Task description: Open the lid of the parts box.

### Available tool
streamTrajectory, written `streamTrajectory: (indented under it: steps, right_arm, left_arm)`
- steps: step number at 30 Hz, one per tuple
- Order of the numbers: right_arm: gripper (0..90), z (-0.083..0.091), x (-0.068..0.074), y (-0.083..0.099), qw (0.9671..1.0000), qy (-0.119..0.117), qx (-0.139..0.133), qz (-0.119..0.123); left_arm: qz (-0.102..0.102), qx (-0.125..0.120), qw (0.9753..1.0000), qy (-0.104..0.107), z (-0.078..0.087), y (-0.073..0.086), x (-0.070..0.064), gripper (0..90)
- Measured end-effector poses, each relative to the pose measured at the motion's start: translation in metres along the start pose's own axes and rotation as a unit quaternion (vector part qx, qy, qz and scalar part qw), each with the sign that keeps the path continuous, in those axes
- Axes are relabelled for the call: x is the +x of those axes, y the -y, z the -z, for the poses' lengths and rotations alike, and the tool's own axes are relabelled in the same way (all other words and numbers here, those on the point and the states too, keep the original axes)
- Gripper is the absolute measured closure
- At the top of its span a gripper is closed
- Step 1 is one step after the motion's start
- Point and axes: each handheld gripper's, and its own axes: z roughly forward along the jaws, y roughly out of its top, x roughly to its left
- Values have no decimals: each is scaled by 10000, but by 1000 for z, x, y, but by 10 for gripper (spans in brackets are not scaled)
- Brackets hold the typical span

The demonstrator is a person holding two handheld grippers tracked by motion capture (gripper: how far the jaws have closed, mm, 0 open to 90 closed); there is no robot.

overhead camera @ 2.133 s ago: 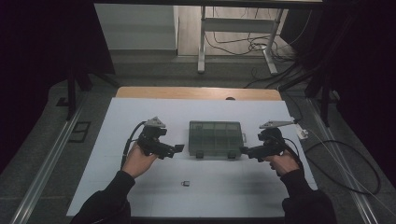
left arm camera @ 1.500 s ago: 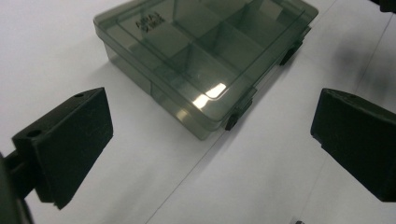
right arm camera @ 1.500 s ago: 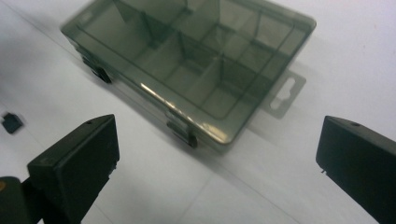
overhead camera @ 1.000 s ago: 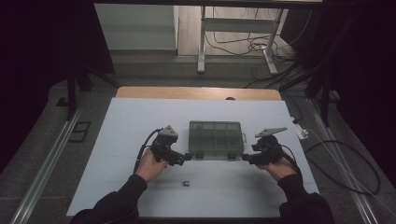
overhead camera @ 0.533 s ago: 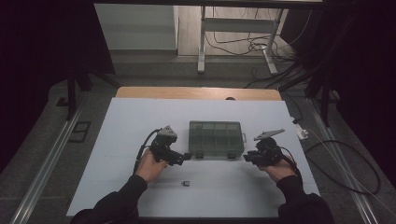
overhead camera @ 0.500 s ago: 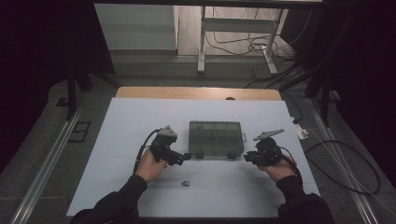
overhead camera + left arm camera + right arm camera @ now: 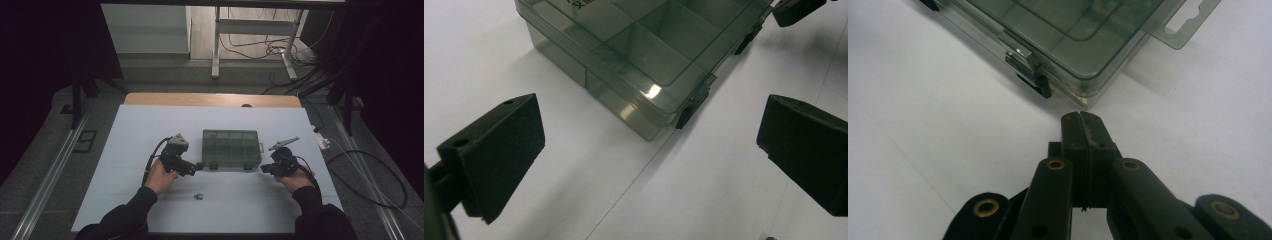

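A shut, clear green compartment box point(image 7: 231, 149) lies mid-table with two black latches on its near side. My left gripper point(image 7: 199, 166) is at the box's near left corner. In the left gripper view its jaws stand wide apart, the gripper point(image 7: 651, 132) open, with that corner of the box point(image 7: 644, 50) and one latch point(image 7: 684, 117) just ahead of them. My right gripper point(image 7: 263, 169) is at the near right corner. In the right gripper view the gripper point(image 7: 1081, 120) is shut on nothing, its tip just short of the box point(image 7: 1063, 30) corner, beside a latch point(image 7: 1040, 86).
A small dark part point(image 7: 198, 197) lies on the white table top point(image 7: 150, 125) in front of the box, between my forearms. A wooden strip point(image 7: 210, 100) runs along the far edge. Cables point(image 7: 360, 170) trail off the table's right side.
Over two seconds my left gripper has moved right, up to the box's left corner. The right gripper has edged nearer to the right corner. In the last half second hardly anything has moved.
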Motion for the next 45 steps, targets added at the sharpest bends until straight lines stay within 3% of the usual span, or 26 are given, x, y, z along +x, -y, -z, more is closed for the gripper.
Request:
streamTrajectory:
  steps: [9, 16, 33, 41, 45]
  right_arm:
    - [887, -14, -3, 1, 9998, 115, 143, 71]
    - [886, -17, -2, 0, 9998, 148, 83, 111]
    - [886, -8, -2, -1, 9997, 190, -150, 83]
    - [886, 1, -3, -1, 9994, 239, -256, -55]
    - [886, 3, -5, 0, 9992, 192, -338, -118]
  left_arm:
    - [-104, 98, 9999, 33, -6, -1, -3, 0]
    - [-214, 151, 9996, 68, -11, -2, -6, 0]
    - [-157, 214, 9996, -1, -11, -2, -5, 0]
    - [-198, 289, 9994, -22, -11, -2, -5, 0]
    - [-108, 358, 9993, 9, -12, -2, -6, 0]
